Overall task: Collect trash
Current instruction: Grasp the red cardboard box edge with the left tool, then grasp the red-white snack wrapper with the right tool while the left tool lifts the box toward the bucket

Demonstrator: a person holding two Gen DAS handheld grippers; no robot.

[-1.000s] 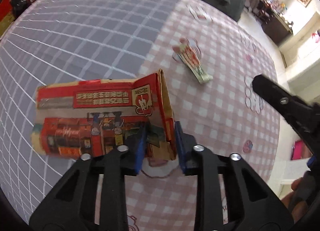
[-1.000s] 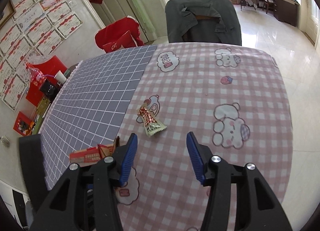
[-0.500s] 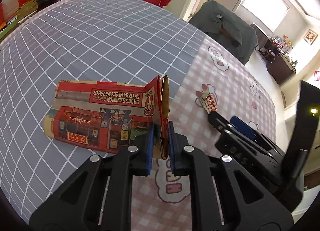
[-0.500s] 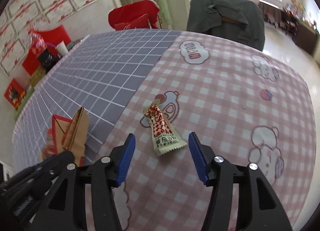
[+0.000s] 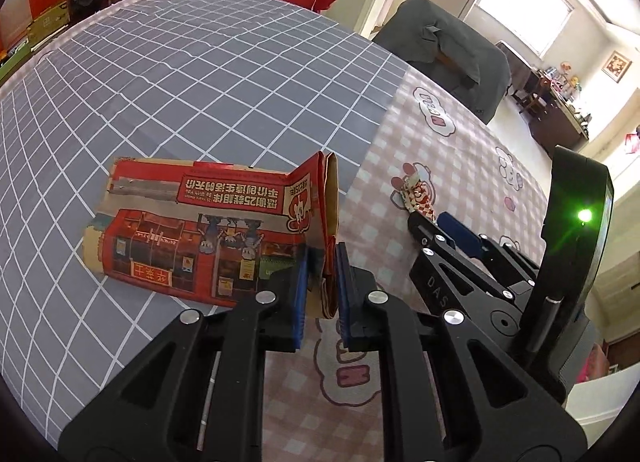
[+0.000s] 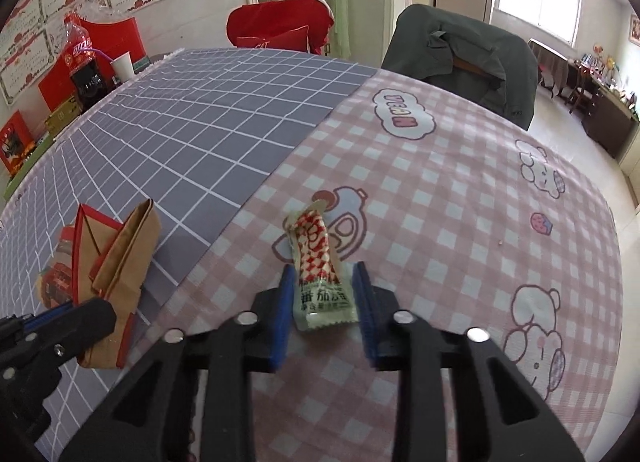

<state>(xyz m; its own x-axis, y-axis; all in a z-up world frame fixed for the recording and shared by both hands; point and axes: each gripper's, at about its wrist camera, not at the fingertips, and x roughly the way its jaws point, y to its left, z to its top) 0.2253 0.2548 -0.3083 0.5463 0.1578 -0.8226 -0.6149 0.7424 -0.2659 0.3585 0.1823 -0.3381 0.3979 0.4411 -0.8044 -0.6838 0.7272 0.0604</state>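
The sauce packet [image 6: 320,266] lies flat on the pink checked cloth of my desk [image 6: 460,221], its near end between the blue pads of my right claw [image 6: 322,316], long axis running away from me — the jaws are closing, not yet pressing. It is thin, crinkly film. To the left, my left claw [image 5: 322,290] pinches the folded edge of the red paper bag [image 5: 192,221] — creased, stiff kraft paper.

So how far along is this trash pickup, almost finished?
Only starting. No trash has visibly been put away yet. The left gripper is clamped on the folded paper bag; the right gripper is closing around the ketchup packet. Lifting and binning both remain; no bin shows.
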